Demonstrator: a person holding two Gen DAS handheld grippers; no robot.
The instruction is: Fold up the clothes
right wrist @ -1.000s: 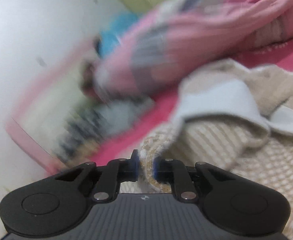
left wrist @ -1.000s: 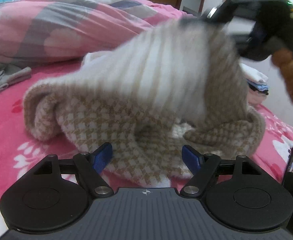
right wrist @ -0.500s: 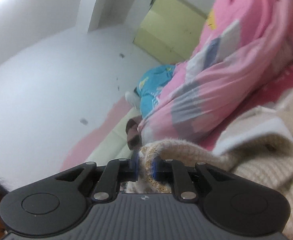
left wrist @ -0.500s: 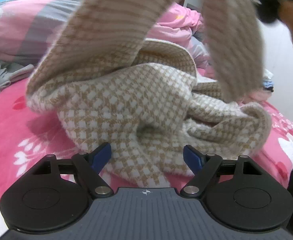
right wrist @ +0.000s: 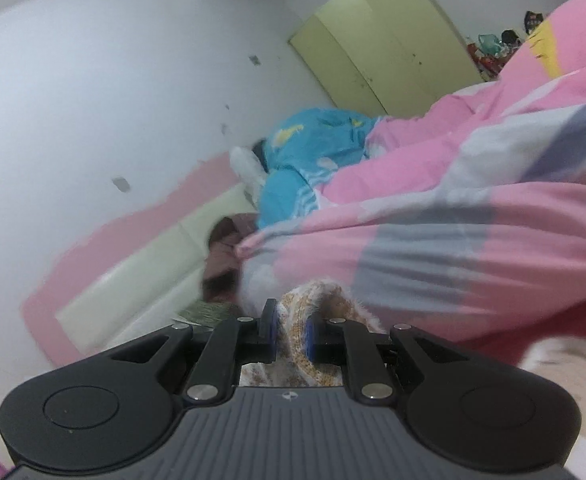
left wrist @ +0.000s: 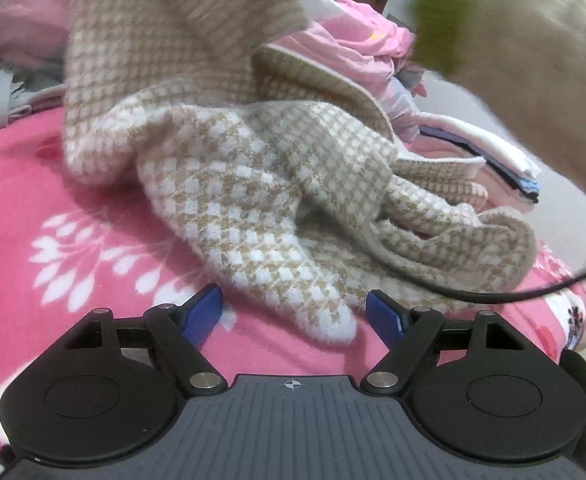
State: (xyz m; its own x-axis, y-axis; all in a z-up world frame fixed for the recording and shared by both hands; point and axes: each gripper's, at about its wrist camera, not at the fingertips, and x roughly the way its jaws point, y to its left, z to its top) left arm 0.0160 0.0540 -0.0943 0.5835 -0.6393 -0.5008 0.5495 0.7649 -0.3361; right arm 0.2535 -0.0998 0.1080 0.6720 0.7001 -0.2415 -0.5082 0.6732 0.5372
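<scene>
A beige-and-white houndstooth knit garment (left wrist: pixel 261 184) lies crumpled on the pink floral bedspread (left wrist: pixel 53 216). One part of it is lifted up and out of the left wrist view at the top. My left gripper (left wrist: pixel 293 316) stands open just before the garment's nearest tip, with that tip between the blue pads (left wrist: pixel 201 314) and untouched. My right gripper (right wrist: pixel 291 330) is shut on a fold of the same knit garment (right wrist: pixel 305 308), held up high. A person's blurred sleeve (left wrist: pixel 533 72) crosses the upper right of the left wrist view.
A pink-and-grey duvet (right wrist: pixel 453 220) is heaped behind the garment. A stack of folded clothes (left wrist: pixel 493 160) sits at the bed's right edge. A black cable (left wrist: pixel 493 294) hangs across the garment. A blue garment (right wrist: pixel 309 160) lies by the headboard (right wrist: pixel 133 264), with a yellow-green wardrobe (right wrist: pixel 389 48) beyond.
My right gripper has swung up and sideways with the knit fold in it, lifting part of the garment. My left gripper has dropped a little towards the garment's near tip.
</scene>
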